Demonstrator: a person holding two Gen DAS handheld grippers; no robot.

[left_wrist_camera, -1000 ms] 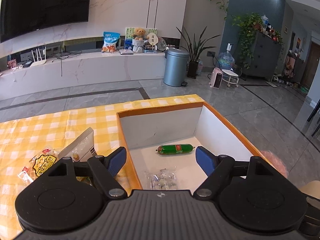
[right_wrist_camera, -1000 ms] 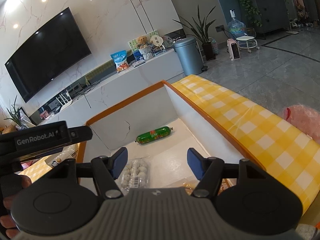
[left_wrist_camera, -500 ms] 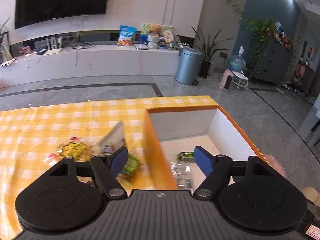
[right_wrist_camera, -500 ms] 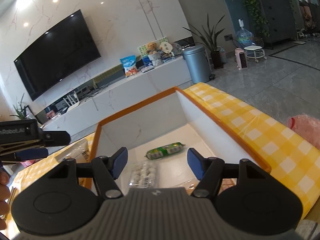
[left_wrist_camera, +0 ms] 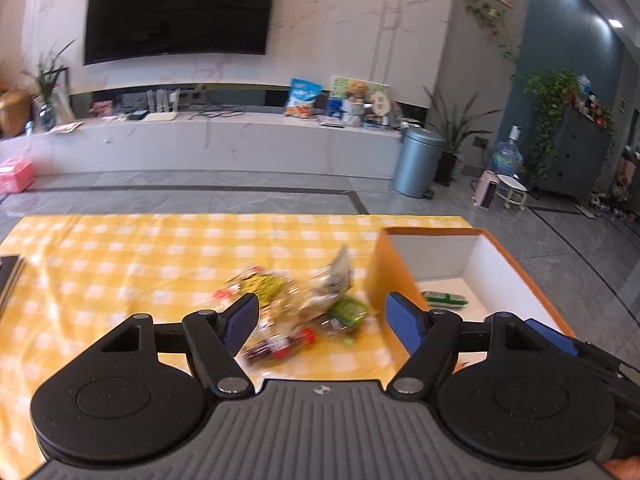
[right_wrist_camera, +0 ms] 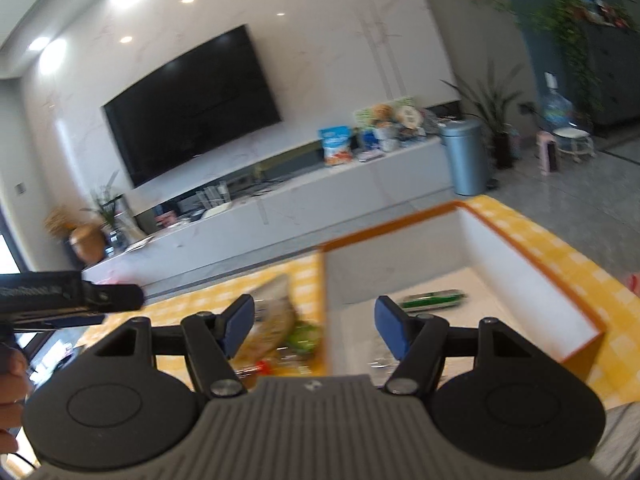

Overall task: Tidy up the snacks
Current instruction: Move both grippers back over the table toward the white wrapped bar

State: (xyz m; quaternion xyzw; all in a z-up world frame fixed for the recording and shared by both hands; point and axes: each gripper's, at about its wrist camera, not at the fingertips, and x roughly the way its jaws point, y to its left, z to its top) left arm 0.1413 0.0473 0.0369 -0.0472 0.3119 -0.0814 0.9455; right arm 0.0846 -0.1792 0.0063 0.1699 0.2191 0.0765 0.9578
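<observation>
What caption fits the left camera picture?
Open left tool above a snack pile beside the orange box holding a green sausage.

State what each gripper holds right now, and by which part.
Nothing is held: left gripper and right gripper are both open and empty.

Left two-finger gripper [left_wrist_camera: 322, 316]: shifted off the orange-rimmed white box [left_wrist_camera: 532, 276], now above the blurred heap of snack packets [left_wrist_camera: 296, 304]; box at 3 o'clock; empty jaws slightly narrower. Right two-finger gripper [right_wrist_camera: 312, 320]: straddles the box's left wall.
</observation>
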